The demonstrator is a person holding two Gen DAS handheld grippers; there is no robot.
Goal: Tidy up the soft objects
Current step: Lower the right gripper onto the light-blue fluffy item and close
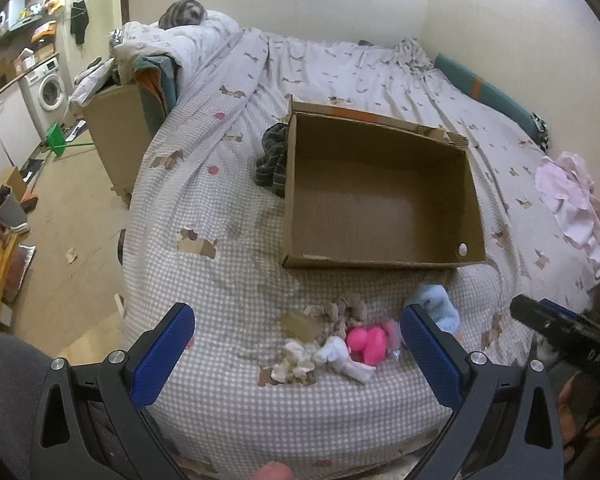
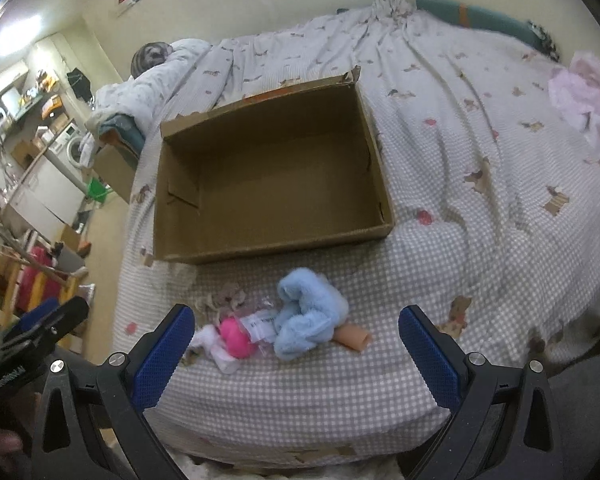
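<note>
An empty cardboard box (image 1: 380, 258) (image 2: 268, 248) lies open on the checked bed cover. In front of it, near the bed's front edge, is a small pile of soft things: a pink toy (image 1: 366, 344) (image 2: 234, 338), a white cloth (image 1: 346, 358) (image 2: 220, 350), a light blue fluffy cloth (image 1: 436, 304) (image 2: 310, 312), a beige knitted piece (image 1: 340, 308) and a cream cloth (image 1: 294, 362). My left gripper (image 1: 296, 344) is open above the pile, empty. My right gripper (image 2: 296, 344) is open above the blue cloth, empty; it shows in the left wrist view (image 1: 560, 326).
A dark striped garment (image 1: 274, 160) lies by the box's left side. Pink clothing (image 1: 572, 196) (image 2: 584, 96) lies at the bed's right. A skin-coloured tube (image 2: 352, 338) lies beside the blue cloth. Pillows (image 1: 188, 40), a second box (image 1: 120, 136) and cluttered floor are at the left.
</note>
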